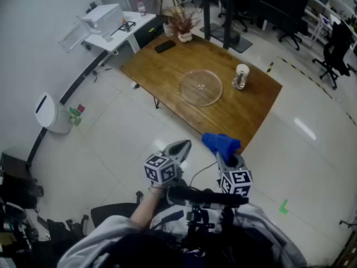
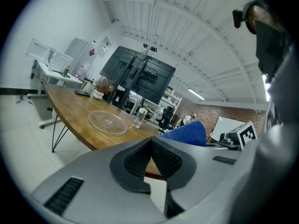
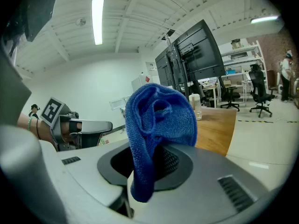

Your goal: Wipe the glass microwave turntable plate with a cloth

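Note:
The clear glass turntable plate (image 1: 201, 87) lies flat on a wooden table (image 1: 156, 66), also visible as the plate (image 2: 108, 122) in the left gripper view. A blue cloth (image 1: 221, 144) is bunched up in my right gripper (image 1: 224, 156), whose jaws are shut on it; in the right gripper view the cloth (image 3: 156, 125) rises from the jaws and hangs in front. My left gripper (image 1: 178, 148) is shut with nothing in it, its pads (image 2: 150, 157) touching. Both grippers hang over the floor, well short of the table.
A glass jar (image 1: 241, 77) with a white lid stands right of the plate. A dried plant (image 1: 182, 22) and a dark phone (image 1: 164, 46) sit at the table's far end. A white desk (image 1: 120, 29) stands by the wall, office chairs (image 1: 334, 52) at the far right.

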